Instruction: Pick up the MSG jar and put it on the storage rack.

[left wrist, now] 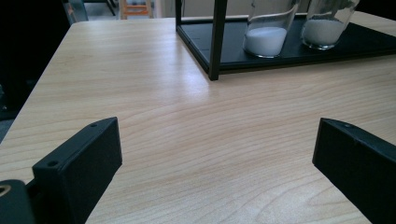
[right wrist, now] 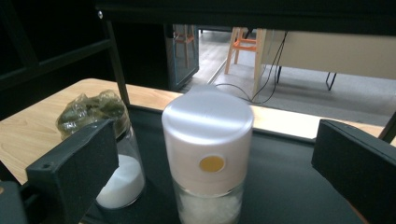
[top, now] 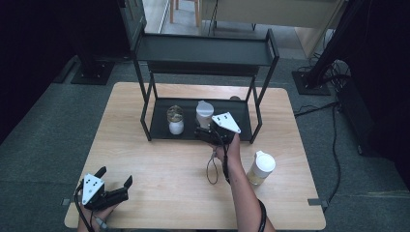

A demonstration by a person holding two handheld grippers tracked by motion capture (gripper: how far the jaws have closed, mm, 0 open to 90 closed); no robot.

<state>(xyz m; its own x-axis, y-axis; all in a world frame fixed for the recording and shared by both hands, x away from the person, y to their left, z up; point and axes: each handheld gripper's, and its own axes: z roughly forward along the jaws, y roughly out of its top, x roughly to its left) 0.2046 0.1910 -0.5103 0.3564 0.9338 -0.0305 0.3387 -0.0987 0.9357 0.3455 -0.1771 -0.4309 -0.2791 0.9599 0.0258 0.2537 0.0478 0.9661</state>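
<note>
On the lower shelf of a black rack (top: 157, 129) stands a white-capped glass jar (top: 204, 112) holding white grains. My right gripper (top: 205, 132) is just in front of it, open. In the right gripper view the jar (right wrist: 208, 140) stands between the wide-apart jaws of that gripper (right wrist: 212, 170), and neither jaw touches it. To its left is a jar of white powder (top: 175, 121) with crumpled plastic over its mouth (right wrist: 95, 109). My left gripper (top: 116, 175) rests open at the table's front left corner, with bare wood between the jaws of the gripper (left wrist: 215, 154).
A third white-lidded jar (top: 261, 167) stands on the table right of the person's right forearm. The rack's upper shelf (top: 203, 50) overhangs the lower one, and its posts (left wrist: 217, 39) frame the opening. A cable loop (top: 212, 169) lies on the wooden table (top: 159, 193).
</note>
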